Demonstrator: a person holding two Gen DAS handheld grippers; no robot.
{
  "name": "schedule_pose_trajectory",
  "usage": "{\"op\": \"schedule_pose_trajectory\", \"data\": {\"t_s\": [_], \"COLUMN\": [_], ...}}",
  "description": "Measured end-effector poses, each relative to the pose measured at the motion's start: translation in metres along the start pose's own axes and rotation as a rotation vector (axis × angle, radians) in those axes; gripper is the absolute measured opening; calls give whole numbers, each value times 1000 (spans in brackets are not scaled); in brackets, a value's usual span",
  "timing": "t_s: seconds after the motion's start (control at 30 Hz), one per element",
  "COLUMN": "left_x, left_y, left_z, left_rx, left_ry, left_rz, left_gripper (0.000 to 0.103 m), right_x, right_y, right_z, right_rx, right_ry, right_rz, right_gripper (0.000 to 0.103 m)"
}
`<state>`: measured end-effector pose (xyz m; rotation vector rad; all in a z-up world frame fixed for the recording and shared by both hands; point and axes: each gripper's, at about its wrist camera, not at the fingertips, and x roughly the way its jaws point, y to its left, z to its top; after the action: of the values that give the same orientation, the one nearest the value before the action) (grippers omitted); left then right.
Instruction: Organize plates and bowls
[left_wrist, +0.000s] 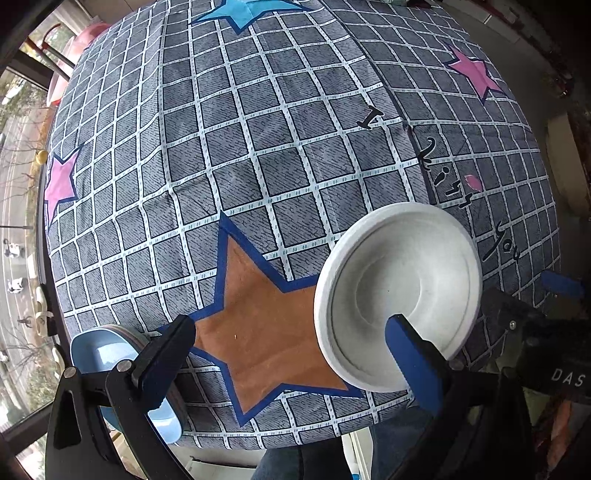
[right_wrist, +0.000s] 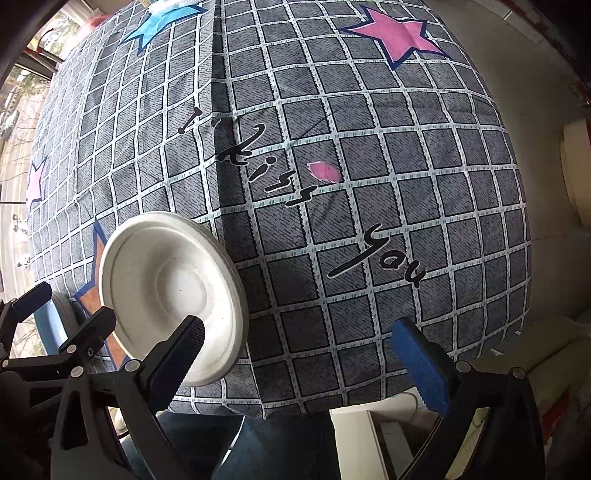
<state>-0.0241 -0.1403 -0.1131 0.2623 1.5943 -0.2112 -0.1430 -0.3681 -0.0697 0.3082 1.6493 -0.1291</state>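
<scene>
Black gripper arms with blue-padded fingers fill the bottom of both views. Through the left wrist camera, the left gripper (left_wrist: 291, 358) has its jaws spread wide and holds nothing; its right finger (left_wrist: 413, 362) overlaps the near rim of a white plate (left_wrist: 399, 291), though whether it touches cannot be told. That plate lies on a grey checked cloth (left_wrist: 258, 155) near the table's front edge, just right of a brown star (left_wrist: 266, 328) printed with a blue outline. A light blue dish (left_wrist: 107, 350) sits at the front left corner, partly behind the left finger.

From the right wrist camera, the right gripper (right_wrist: 306, 354) is also wide open and empty, with the white plate (right_wrist: 170, 291) off to its left. Black script (right_wrist: 295, 199) and pink stars (right_wrist: 395, 33) mark the cloth. Windows (left_wrist: 22, 177) run along the left side of the room, and pale floor (right_wrist: 546, 110) lies to the right.
</scene>
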Motion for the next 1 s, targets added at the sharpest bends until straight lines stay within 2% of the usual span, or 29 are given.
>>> {"op": "schedule_pose_trajectory", "data": {"t_s": [0.3,0.63,0.87,0.93,1.0], "left_x": [27,74,92,101,105], "left_y": [5,9,24,33,36], "left_z": [2,2,-9,-14,-17], "left_rx": [-17,-15,-68,-109,-118], "left_ry": [44,89,81,97,113], "left_rz": [9,58,-10,-56,-57], "left_gripper": [103,103,103,103,103], "right_x": [26,82,110,111,111], "right_y": [0,10,9,3,-1], "right_z": [9,15,20,24,31], "right_rx": [-24,-74,-73,-70,-67], "right_ry": [21,67,85,74,76], "right_rz": [-9,-8,51,57,60], "right_gripper": [102,102,102,103,103]}}
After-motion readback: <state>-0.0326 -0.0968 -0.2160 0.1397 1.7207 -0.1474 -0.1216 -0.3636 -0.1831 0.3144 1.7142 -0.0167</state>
